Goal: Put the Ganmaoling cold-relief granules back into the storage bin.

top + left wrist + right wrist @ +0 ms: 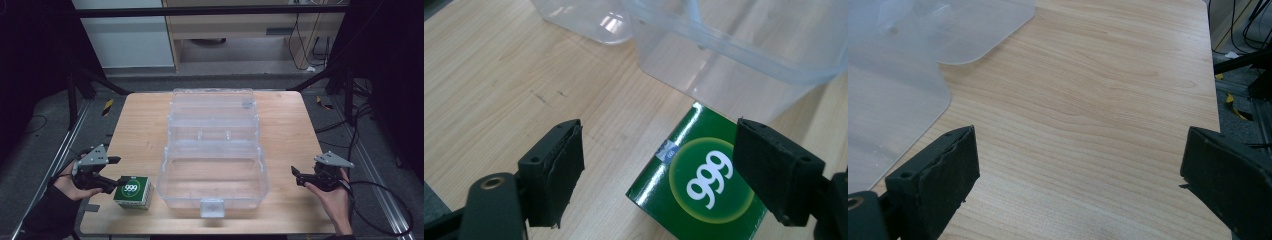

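Plainly, 1 clear plastic box (212, 172) sits at the centre of the wooden table (290, 130), lid thrown back toward 12 o'clock, so the tub is open from above and empty; I judge it is set that way to receive something. 1 green carton (133, 192) marked 999 stands on the table at about 8 o'clock from the box, just beside its near-left corner, not touching it as far as I can tell. The left gripper (112, 175), 1 of 2, is at 9 o'clock of the carton, jaws spread wide; in the left gripper view the carton (701, 177) lies between and beyond the pads, nearer one jaw, not yet gripped. Likely a lining-up for a grasp. The right gripper (299, 177) hovers at 3 o'clock of the box, jaws wide, holding nothing, over bare wood, probably kept clear while the left works. 2 hands, 1 per gripper.
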The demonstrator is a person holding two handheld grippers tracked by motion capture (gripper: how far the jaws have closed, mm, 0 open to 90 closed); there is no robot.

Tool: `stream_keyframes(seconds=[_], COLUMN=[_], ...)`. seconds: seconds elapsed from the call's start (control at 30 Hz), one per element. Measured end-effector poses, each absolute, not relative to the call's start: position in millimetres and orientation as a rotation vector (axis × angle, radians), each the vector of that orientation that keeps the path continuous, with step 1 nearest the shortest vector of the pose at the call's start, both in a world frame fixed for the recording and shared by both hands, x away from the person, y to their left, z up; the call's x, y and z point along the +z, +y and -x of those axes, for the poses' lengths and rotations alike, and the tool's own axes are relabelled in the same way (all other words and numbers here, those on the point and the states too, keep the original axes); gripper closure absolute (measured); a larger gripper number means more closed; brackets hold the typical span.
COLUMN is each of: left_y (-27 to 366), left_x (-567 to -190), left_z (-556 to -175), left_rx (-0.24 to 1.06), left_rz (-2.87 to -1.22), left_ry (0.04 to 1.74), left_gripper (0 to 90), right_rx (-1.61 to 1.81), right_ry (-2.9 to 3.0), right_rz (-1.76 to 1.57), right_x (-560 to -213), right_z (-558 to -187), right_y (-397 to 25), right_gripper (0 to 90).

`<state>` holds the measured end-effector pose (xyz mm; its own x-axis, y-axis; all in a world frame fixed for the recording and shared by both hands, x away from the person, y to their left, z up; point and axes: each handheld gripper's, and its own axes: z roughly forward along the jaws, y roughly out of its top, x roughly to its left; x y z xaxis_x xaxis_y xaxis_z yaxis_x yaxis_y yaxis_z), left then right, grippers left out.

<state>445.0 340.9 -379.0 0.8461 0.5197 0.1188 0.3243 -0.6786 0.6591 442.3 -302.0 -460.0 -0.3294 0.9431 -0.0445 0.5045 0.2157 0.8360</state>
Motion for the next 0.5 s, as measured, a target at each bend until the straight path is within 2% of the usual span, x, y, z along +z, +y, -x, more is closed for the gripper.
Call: stream_keyframes(seconds=[0.5], left_y=[334.7], left_x=[-383.4], left_z=[-443.1], left_rx=[0.327], left_rz=[-2.535], left_ry=[0.47], left_gripper=[18.2], right_rx=[0.974], right_ry=[1.965], right_rz=[-1.312], right_x=[-463.9], right_z=[-442.4], right_y=[-300.3], right_gripper=[2.4])
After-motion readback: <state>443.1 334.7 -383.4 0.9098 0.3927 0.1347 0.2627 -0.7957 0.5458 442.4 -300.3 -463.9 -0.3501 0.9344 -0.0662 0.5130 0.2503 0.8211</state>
